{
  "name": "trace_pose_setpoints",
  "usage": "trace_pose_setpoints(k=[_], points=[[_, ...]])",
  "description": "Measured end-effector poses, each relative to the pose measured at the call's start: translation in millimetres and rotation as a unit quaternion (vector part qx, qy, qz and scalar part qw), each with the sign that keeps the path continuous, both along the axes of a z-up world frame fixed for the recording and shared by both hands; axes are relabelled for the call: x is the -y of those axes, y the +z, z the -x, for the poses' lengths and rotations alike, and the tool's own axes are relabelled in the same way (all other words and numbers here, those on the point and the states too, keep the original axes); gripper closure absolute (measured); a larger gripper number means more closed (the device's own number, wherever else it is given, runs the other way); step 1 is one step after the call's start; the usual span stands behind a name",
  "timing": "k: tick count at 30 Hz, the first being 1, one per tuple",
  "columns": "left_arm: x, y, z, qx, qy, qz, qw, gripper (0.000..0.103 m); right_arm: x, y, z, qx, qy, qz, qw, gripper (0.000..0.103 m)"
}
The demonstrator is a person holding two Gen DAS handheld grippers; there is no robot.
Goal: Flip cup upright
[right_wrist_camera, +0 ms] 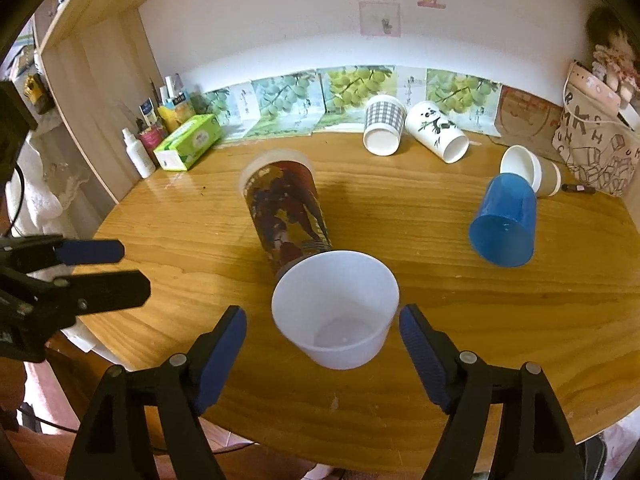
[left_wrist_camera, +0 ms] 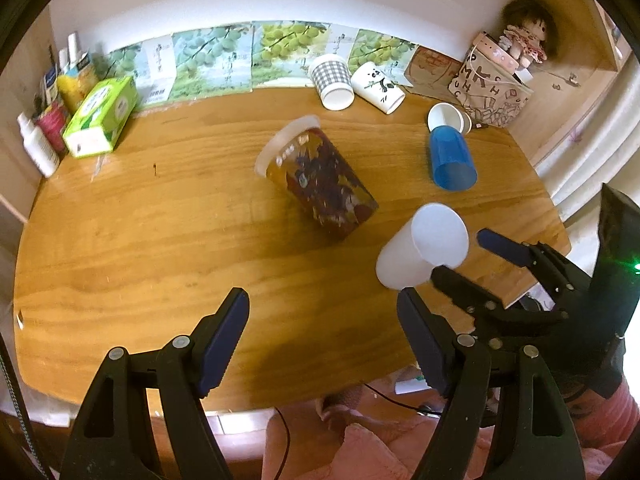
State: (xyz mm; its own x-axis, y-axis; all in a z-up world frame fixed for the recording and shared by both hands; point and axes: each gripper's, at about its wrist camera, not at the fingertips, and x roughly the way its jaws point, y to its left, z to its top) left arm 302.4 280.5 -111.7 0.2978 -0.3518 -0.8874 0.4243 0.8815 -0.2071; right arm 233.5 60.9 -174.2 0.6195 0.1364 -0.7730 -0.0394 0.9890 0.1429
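Note:
A white plastic cup (right_wrist_camera: pixel 336 312) stands upright on the wooden table (right_wrist_camera: pixel 480 320), mouth up, between the spread fingers of my right gripper (right_wrist_camera: pixel 322 356), which is open and does not touch it. In the left wrist view the white cup (left_wrist_camera: pixel 420 246) is at the right, with the right gripper (left_wrist_camera: pixel 468 256) around it. My left gripper (left_wrist_camera: pixel 324 340) is open and empty over the table's front edge. A dark patterned cup (right_wrist_camera: pixel 286 212) lies on its side just behind the white cup.
A blue cup (right_wrist_camera: pixel 504 226) lies on its side at the right, a brown paper cup (right_wrist_camera: pixel 532 172) behind it. A checked cup (right_wrist_camera: pixel 382 126) and a panda cup (right_wrist_camera: pixel 438 132) lie by the back wall. A green tissue box (right_wrist_camera: pixel 188 142) and bottles (right_wrist_camera: pixel 138 156) stand at the back left.

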Motion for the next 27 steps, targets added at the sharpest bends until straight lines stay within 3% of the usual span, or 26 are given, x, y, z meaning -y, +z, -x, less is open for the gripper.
trace_pose_setpoints(k=[8, 17, 27], points=[[11, 9, 33, -0.007, 0.013, 0.015, 0.9998, 0.023, 12, 24, 35, -0.005, -0.006, 0.014, 1.000, 0.022], [32, 36, 67, 0.022, 0.047, 0.047, 0.9975, 0.022, 34, 72, 82, 0.010, -0.015, 0.026, 1.000, 0.018], [41, 86, 103, 0.129, 0.101, 0.066, 0.9842, 0.015, 48, 119, 130, 0.070, -0.030, 0.020, 0.997, 0.012]])
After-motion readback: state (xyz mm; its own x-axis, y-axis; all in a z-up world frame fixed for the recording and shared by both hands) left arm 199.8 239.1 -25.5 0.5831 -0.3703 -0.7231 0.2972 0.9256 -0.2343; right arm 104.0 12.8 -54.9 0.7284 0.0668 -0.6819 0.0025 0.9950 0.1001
